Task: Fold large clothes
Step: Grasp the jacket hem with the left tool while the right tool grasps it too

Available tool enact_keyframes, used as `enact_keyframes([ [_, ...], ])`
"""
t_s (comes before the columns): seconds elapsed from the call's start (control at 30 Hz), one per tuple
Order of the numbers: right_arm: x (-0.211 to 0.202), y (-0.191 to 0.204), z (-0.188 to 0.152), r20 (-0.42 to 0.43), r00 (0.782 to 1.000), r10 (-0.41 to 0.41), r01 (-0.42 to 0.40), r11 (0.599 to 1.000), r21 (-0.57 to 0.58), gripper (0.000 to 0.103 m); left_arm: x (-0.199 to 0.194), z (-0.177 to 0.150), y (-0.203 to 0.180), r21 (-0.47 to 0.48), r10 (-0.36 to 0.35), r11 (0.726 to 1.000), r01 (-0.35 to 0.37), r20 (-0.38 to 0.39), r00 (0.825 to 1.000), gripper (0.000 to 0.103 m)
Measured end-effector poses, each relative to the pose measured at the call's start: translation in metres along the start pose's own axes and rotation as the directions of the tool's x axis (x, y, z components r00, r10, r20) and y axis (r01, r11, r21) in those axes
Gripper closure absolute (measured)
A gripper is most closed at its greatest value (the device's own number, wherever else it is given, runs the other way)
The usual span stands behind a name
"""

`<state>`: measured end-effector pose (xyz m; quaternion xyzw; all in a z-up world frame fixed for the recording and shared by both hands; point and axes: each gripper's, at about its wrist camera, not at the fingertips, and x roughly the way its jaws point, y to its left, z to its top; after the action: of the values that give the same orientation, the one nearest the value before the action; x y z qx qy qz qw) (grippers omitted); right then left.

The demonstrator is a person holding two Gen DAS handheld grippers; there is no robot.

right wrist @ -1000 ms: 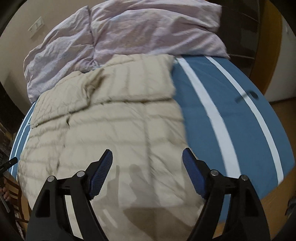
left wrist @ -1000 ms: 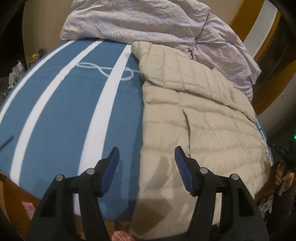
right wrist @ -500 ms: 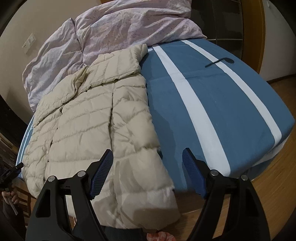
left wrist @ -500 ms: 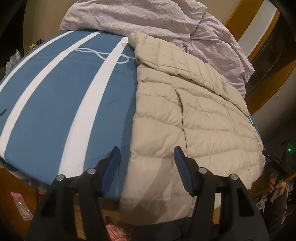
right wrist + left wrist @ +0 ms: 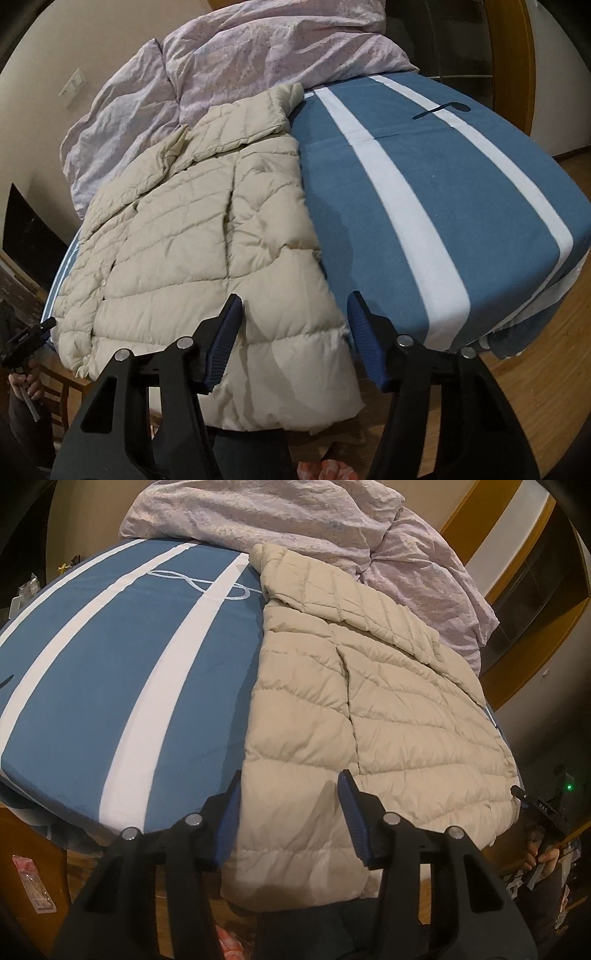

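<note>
A beige quilted puffer jacket [image 5: 369, 709] lies flat on a blue bed sheet with white stripes [image 5: 110, 672], its hem hanging over the near bed edge. It also shows in the right wrist view [image 5: 207, 258]. My left gripper [image 5: 290, 812] is open and empty, held above the jacket's hem near its left edge. My right gripper [image 5: 295, 336] is open and empty, above the hem near the jacket's right edge. In each view the other gripper shows small at the frame's side, in the left wrist view [image 5: 532, 801] and in the right wrist view [image 5: 29, 336].
A crumpled lilac duvet [image 5: 295, 520] is piled at the head of the bed, also in the right wrist view [image 5: 236, 62]. The sheet [image 5: 443, 192] spreads wide beside the jacket. Wooden floor [image 5: 546, 369] lies below the bed edge. A pink packet [image 5: 33, 886] lies on the floor.
Both grippers have pulled back and lower toward the foot of the bed. The jacket's hem and the bed edge are now in view. Both stay open.
</note>
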<state>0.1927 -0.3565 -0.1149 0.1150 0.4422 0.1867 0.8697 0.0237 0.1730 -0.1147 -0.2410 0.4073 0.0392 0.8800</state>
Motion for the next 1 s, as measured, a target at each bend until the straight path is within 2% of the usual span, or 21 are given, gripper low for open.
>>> enact_keyframes([
  [0.3,-0.001,0.009,-0.010,0.014,0.999,0.038,-0.037,0.999,-0.038,0.046,-0.004,-0.009,0.000,-0.003,-0.015,1.000,0.015,0.025,1.000,0.053],
  [0.5,-0.002,0.012,-0.014,0.002,0.998,0.066,-0.066,0.997,-0.045,0.054,-0.007,-0.015,-0.003,0.005,-0.018,1.000,0.018,0.027,0.999,0.054],
  [0.6,-0.001,0.009,-0.015,-0.006,0.996,0.084,-0.084,0.996,-0.035,0.068,-0.008,-0.019,-0.003,0.005,-0.015,1.000,0.015,0.029,0.999,0.063],
  [0.67,0.000,0.008,-0.015,-0.012,0.995,0.100,-0.100,0.995,-0.023,0.078,-0.008,-0.020,-0.001,-0.005,-0.018,1.000,0.018,0.026,1.000,0.073],
  [0.83,-0.005,0.010,-0.012,0.009,0.993,0.118,-0.118,0.993,-0.021,0.088,-0.006,-0.020,-0.002,-0.012,-0.028,1.000,0.028,0.015,0.999,0.089],
  [1.0,-0.013,0.014,-0.001,0.052,0.991,0.124,-0.123,0.992,-0.022,0.091,-0.014,-0.015,-0.008,-0.005,-0.033,0.999,0.033,0.037,0.999,0.097],
])
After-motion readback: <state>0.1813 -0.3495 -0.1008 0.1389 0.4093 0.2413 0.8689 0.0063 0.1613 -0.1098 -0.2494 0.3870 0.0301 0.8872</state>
